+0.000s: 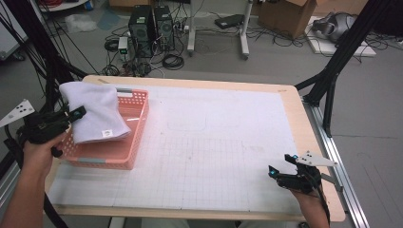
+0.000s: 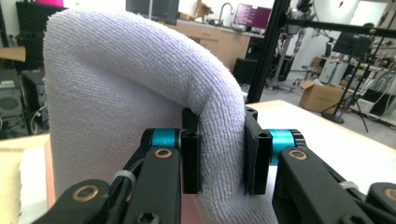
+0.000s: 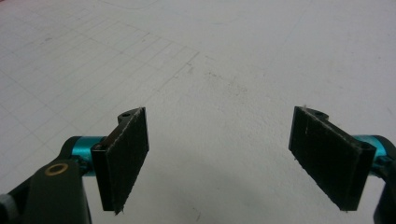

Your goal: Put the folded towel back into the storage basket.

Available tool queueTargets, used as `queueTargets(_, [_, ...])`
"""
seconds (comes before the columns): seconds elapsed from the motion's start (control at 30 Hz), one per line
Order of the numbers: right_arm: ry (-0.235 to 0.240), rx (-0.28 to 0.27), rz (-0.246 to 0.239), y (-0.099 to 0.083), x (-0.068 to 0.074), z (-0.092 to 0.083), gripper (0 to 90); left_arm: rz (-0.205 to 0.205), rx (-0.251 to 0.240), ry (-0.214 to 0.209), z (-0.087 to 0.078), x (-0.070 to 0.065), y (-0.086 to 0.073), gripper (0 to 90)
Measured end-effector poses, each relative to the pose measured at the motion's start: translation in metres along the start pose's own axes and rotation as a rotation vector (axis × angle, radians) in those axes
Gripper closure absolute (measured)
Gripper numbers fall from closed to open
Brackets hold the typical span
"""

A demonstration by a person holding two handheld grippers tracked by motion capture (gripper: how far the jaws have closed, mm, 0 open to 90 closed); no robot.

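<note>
A folded white towel (image 1: 95, 111) hangs over the left end of a pink plastic basket (image 1: 135, 128) at the table's left side. My left gripper (image 1: 76, 114) is shut on the towel's near edge. In the left gripper view both black jaws squeeze a thick fold of the towel (image 2: 140, 93), and the left gripper (image 2: 220, 149) pinches it hard. Over the white gridded mat near the table's front right corner my right gripper (image 1: 281, 165) stands open. The right gripper view shows the right gripper (image 3: 219, 158) with wide-spread pads and nothing between them.
A white gridded mat (image 1: 214, 137) covers most of the wooden table (image 1: 297, 102). Black frame legs (image 1: 332, 71) stand off the table's right rear corner. Computers, cables and a cardboard box (image 1: 285, 14) lie on the floor behind.
</note>
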State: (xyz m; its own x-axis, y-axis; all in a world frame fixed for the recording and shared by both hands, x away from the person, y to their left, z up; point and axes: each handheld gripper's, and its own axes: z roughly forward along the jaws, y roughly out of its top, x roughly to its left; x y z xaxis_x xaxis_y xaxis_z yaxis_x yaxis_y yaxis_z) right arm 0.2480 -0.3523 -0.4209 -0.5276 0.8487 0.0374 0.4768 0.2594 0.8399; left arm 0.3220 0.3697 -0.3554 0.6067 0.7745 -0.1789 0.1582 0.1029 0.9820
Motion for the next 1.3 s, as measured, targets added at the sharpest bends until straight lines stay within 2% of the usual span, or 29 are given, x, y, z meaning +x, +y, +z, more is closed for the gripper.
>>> queueTargets(0.23, [-0.001,0.007,0.003,0.000,0.001,0.000,18.8,-0.020,0.059,-0.004,0.009,0.003,-0.010,72.6])
queueTargets(0.47, [-0.001,0.005,-0.003,0.000,0.001,0.000,18.8,-0.023,0.083,-0.029,0.018,0.001,-0.014,72.4])
queueTargets(0.67, [0.000,0.004,0.003,-0.001,0.001,0.000,18.8,-0.035,0.084,-0.045,0.025,-0.002,-0.015,72.4])
queueTargets(0.87, [-0.001,0.004,0.002,-0.001,0.001,-0.001,18.8,-0.061,0.146,0.012,0.031,0.001,-0.014,72.0])
queueTargets(1.1, [0.000,0.005,-0.001,0.000,0.001,0.000,18.8,-0.139,0.233,0.070,0.034,0.006,-0.013,69.7])
queueTargets(1.17, [-0.001,0.006,0.000,-0.001,0.000,0.000,18.8,-0.176,0.248,0.084,0.034,0.007,-0.013,67.0])
queueTargets(1.23, [0.000,0.007,0.001,-0.001,0.000,0.000,18.8,-0.182,0.257,0.093,0.033,0.007,-0.012,66.8])
queueTargets(1.3, [-0.001,0.008,-0.001,-0.001,0.001,0.001,18.8,-0.161,0.265,0.083,0.033,0.006,-0.011,71.0])
